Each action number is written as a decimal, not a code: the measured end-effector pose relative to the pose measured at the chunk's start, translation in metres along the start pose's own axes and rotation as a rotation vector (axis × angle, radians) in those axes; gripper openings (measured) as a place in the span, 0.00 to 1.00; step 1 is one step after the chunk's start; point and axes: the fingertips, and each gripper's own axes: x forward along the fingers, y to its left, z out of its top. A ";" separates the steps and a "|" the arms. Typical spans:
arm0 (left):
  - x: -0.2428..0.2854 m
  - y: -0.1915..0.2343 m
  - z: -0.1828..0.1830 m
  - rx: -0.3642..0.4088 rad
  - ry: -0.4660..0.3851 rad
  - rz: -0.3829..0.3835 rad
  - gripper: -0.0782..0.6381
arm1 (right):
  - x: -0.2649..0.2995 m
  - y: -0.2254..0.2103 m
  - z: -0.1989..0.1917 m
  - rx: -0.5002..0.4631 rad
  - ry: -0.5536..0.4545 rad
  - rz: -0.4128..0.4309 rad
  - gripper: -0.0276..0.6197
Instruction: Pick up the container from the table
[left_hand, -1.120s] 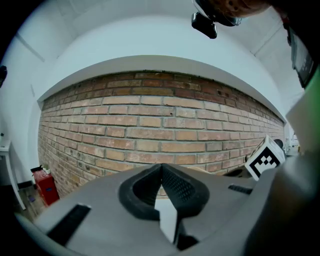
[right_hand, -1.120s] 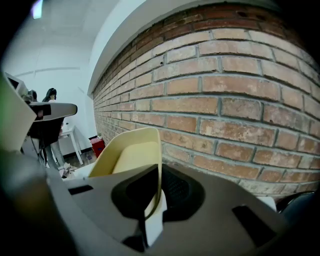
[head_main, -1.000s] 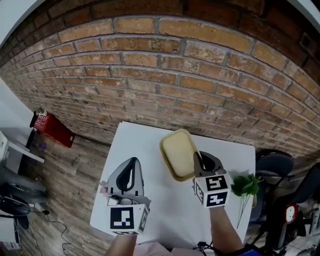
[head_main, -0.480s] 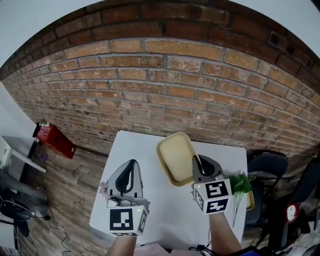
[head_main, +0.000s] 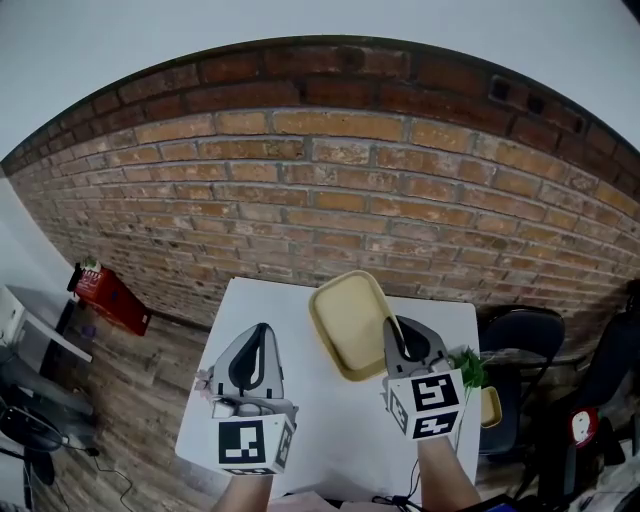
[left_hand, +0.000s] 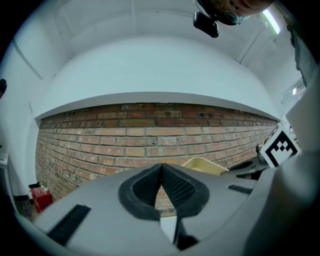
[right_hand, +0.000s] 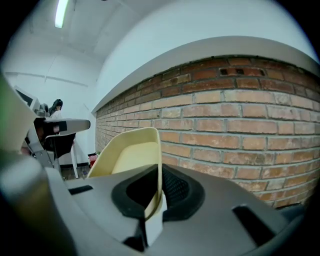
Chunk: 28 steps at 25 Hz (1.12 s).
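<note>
The right gripper (head_main: 398, 328) has its tongs closed narrow on the near rim of the pale yellow container (head_main: 345, 318), a shallow tray with rounded corners. In the right gripper view the two black pads (right_hand: 175, 186) press the thin wall of the container (right_hand: 127, 157) between them, and the tray stands out from the jaws, with its open side turned to the left and the brick wall (right_hand: 240, 120) behind it. From the head view the container is held in the air over the far part of the white table (head_main: 300, 440), and its far corner reaches past the table edge towards the wall. The left gripper (head_main: 258, 332) is held over the left part of the table, well apart from the container; its tongs are closed together with nothing between them (in the left gripper view the pads (left_hand: 175, 185) meet at the tip). Green leaves (head_main: 468, 368) lie just beside the right gripper at the right edge of the table. A red object (head_main: 108, 295) stands on the wooden floor at the left.
</note>
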 end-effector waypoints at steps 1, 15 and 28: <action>-0.001 -0.002 0.005 0.002 -0.007 0.000 0.12 | -0.005 -0.002 0.004 -0.002 -0.009 -0.003 0.06; -0.008 -0.032 0.061 0.028 -0.113 -0.014 0.12 | -0.064 -0.025 0.062 -0.039 -0.167 -0.048 0.06; -0.012 -0.040 0.082 0.042 -0.155 -0.018 0.12 | -0.084 -0.029 0.086 -0.068 -0.258 -0.067 0.06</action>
